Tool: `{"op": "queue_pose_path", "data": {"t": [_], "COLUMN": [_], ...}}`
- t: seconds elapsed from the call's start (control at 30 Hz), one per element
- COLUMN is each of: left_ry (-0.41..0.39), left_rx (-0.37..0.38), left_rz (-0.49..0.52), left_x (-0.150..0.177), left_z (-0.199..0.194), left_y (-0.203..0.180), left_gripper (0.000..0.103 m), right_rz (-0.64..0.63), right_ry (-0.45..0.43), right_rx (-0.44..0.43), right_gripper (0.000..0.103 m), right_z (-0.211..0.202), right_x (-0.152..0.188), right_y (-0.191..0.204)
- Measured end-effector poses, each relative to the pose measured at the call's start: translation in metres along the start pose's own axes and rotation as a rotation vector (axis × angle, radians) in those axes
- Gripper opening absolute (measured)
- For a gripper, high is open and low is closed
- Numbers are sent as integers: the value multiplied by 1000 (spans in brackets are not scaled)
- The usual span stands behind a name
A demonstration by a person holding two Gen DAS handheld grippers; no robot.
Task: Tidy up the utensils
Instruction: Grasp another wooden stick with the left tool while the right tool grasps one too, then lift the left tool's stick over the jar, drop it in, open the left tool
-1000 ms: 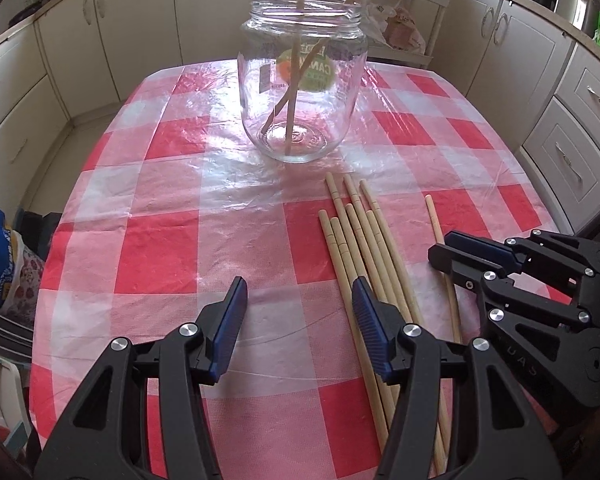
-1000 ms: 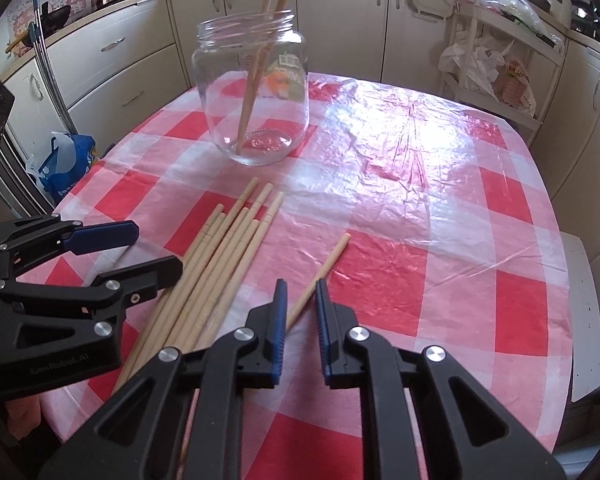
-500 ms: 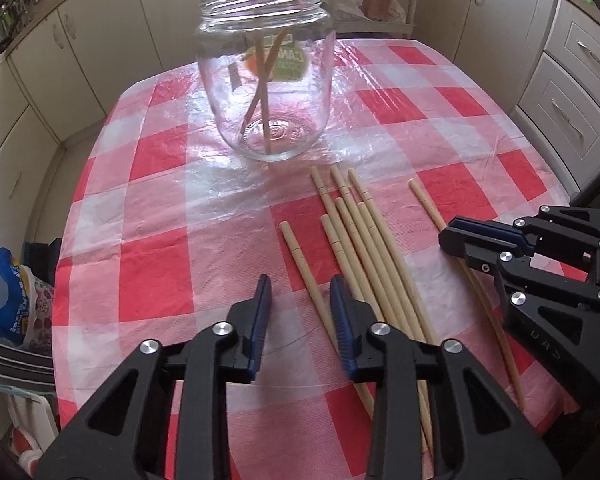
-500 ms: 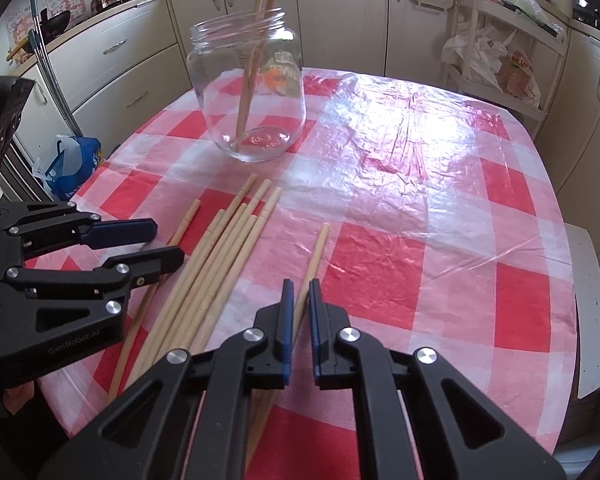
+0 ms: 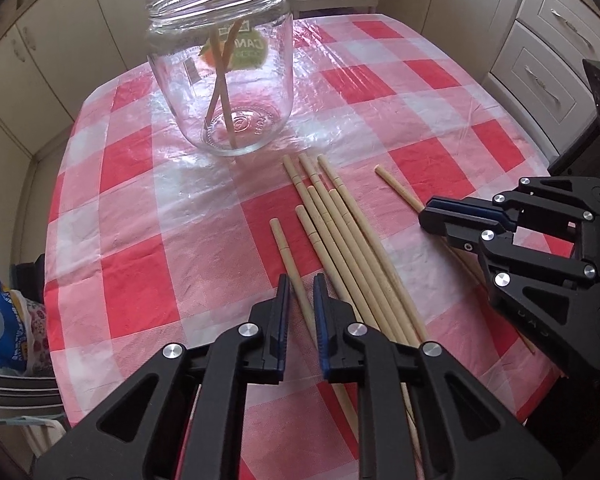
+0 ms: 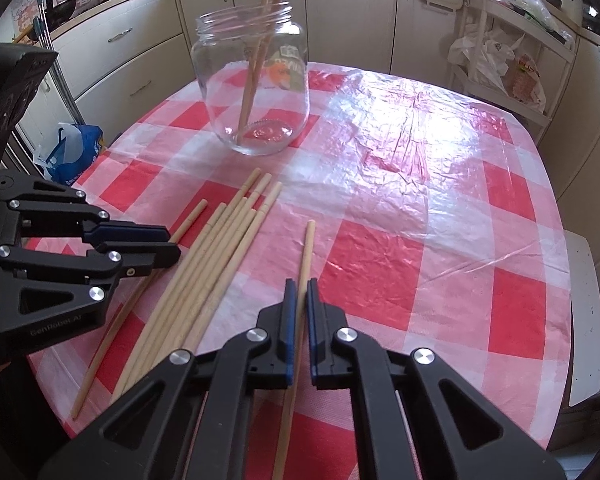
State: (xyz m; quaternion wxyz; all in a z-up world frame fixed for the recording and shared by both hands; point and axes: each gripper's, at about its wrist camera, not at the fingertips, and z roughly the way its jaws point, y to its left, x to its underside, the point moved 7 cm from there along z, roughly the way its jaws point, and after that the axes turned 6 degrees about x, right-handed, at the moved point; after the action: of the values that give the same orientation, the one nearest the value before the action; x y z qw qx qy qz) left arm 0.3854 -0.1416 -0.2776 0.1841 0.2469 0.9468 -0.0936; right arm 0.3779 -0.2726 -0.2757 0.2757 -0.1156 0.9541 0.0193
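A clear glass jar (image 5: 224, 80) stands on the checked table with two chopsticks in it; it also shows in the right wrist view (image 6: 256, 84). Several loose wooden chopsticks (image 5: 348, 240) lie in a bunch in front of it. My left gripper (image 5: 300, 300) has its jaws nearly closed around one single chopstick (image 5: 288, 256) left of the bunch. My right gripper (image 6: 301, 304) has its jaws closed on another single chopstick (image 6: 307, 248) right of the bunch (image 6: 220, 252). Both chopsticks rest on the table.
The table has a red and white plastic cloth (image 6: 420, 184). Kitchen cabinets (image 6: 340, 8) ring the table. A blue bag (image 6: 70, 148) sits on the floor at the left. A shelf rack with bags (image 6: 500, 60) stands at the back right.
My left gripper has moved forward and narrowed its jaws around a single chopstick. My right gripper has slid along its chopstick, which has turned to point away from me.
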Motion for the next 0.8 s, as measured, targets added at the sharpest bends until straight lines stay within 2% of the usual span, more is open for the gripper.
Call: {"op": "queue_pose_path", "data": {"t": [0.07, 0.17, 0.3, 0.43, 0.6, 0.7, 0.8], "left_ry": [-8, -23, -83, -253, -558, -723, -849], "left_rx": [-21, 7, 10, 15, 42, 39, 6], "left_rz": [4, -13, -44, -108, -141, -160, -157], "left_x": [0, 1, 0, -14, -48, -73, -97], "left_z": [0, -1, -11, -52, -120, -152, -168], "left_y": [-1, 0, 5, 23, 44, 51, 53], "left_gripper": [15, 7, 5, 5, 5, 5, 5], "right_rz": [-7, 0, 66, 192, 326, 368, 380], "right_ry": [-5, -10, -17, -49, -127, -176, -237], "right_rx": [11, 13, -31, -113, -195, -220, -233], "right_gripper": [6, 6, 5, 5, 5, 5, 5], "right_z": [0, -1, -1, -7, -18, -25, -35], "right_x": [0, 1, 1, -5, -15, -20, -27], "right_y": [2, 2, -4, -15, -29, -34, -34]}}
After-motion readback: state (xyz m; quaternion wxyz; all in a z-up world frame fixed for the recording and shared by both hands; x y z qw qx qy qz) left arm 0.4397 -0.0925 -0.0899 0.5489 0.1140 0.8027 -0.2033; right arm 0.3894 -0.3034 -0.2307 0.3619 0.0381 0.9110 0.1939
